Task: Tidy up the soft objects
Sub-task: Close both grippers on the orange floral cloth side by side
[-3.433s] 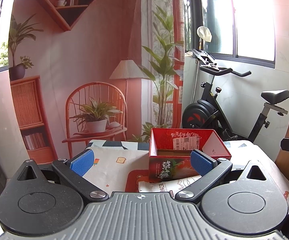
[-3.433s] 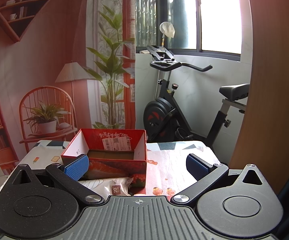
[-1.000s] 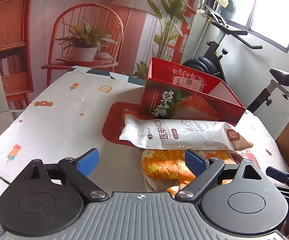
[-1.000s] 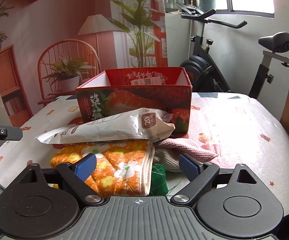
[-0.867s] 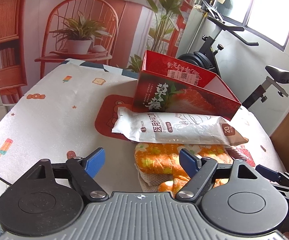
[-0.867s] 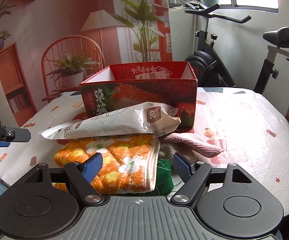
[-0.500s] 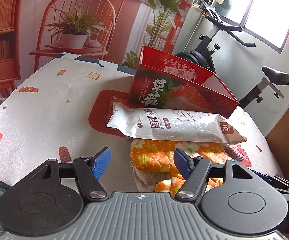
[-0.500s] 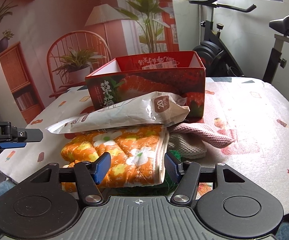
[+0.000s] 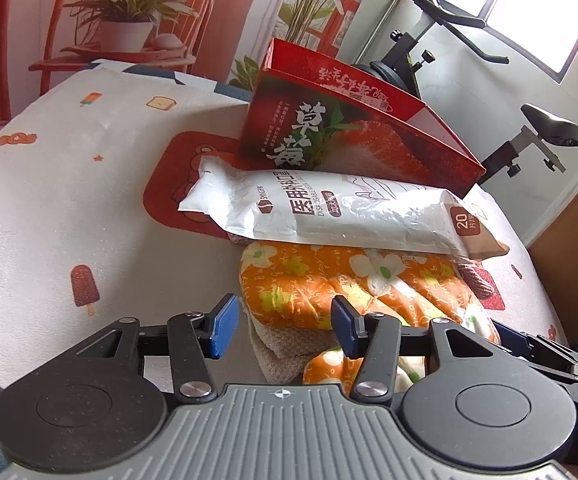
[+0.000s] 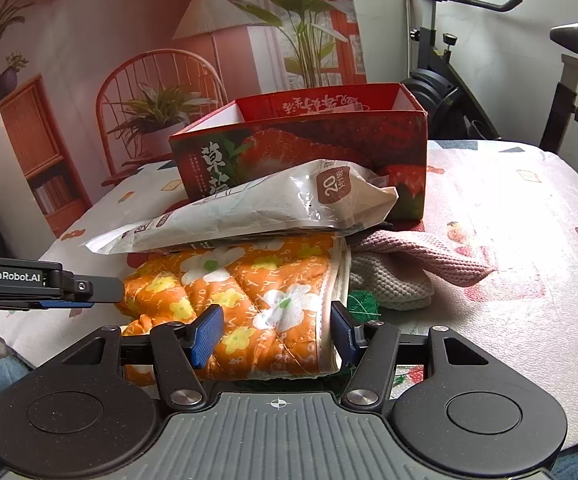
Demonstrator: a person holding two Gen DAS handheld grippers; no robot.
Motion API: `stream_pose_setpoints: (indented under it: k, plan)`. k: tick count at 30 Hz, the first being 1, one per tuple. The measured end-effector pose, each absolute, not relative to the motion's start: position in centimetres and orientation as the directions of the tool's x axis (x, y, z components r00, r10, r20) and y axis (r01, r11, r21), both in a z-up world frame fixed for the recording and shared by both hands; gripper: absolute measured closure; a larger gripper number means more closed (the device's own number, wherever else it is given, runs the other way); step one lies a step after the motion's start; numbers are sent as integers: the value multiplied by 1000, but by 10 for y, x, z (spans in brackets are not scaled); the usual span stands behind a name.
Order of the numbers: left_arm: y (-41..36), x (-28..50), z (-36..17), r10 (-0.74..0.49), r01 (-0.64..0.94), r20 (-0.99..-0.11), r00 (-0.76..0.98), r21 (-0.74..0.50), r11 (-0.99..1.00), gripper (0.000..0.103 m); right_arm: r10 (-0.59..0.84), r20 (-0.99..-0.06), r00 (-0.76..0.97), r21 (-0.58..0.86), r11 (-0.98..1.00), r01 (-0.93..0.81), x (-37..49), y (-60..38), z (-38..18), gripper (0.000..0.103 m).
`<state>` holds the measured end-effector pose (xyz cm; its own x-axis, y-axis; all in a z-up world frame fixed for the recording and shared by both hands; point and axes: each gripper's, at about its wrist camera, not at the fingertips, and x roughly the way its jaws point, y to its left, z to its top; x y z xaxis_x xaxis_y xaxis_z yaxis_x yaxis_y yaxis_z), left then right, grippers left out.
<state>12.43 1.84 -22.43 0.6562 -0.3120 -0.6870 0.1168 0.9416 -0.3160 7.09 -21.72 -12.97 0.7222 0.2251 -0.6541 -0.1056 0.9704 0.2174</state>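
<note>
Left gripper (image 9: 281,326): we see our fingers (image 9: 221,331) spread apart, straddling the near corner of the orange floral quilted cloth (image 9: 353,284) and the beige knit cloth (image 9: 285,348) under it; neither pad clearly presses on the fabric.

Right gripper (image 10: 273,332): our fingers (image 10: 205,336) are parted around the folded edge of the orange floral quilted cloth (image 10: 241,300); the pads sit just beside the fabric on either side, and we cannot tell whether they touch it.

Soft pile: the orange cloth lies on the bench (image 10: 509,248) at its near edge, on top of the beige knit cloth (image 10: 385,280); a pink knit cloth (image 10: 433,252) and something green (image 10: 363,304) show at its right side.

White packet (image 9: 329,208): it lies across the top of the orange cloth, its far side against the red box.

Red strawberry box (image 10: 309,148): open-topped, standing on the bench just behind the pile, partly on a red mat (image 9: 173,184).

Background: an exercise bike (image 10: 489,60) stands past the bench.
</note>
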Motion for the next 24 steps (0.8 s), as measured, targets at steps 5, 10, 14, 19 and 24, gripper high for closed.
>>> stream_pose_setpoints:
  k: [5, 10, 14, 19, 24]
  plan:
    - [23, 139, -235, -346, 119, -661, 666, -364, 924, 49, 237, -637, 733, 233, 966, -111, 73, -220, -133, 49]
    - [29, 154, -249, -374, 86, -666, 645, -423, 902, 45, 244, -629, 738, 240, 964, -114, 75, -222, -137, 49]
    - [21, 155, -252, -383, 119, -660, 646, -409, 905, 38, 245, -624, 742, 240, 964, -116, 77, -222, -138, 49]
    - [20, 153, -259, -396, 139, -667, 632, -405, 904, 38, 230, -616, 754, 241, 966, -97, 80, -225, -139, 48]
    - [28, 155, -265, -426, 121, -658, 622, -456, 882, 38, 198, -630, 751, 259, 965, -37, 86, -236, -144, 41]
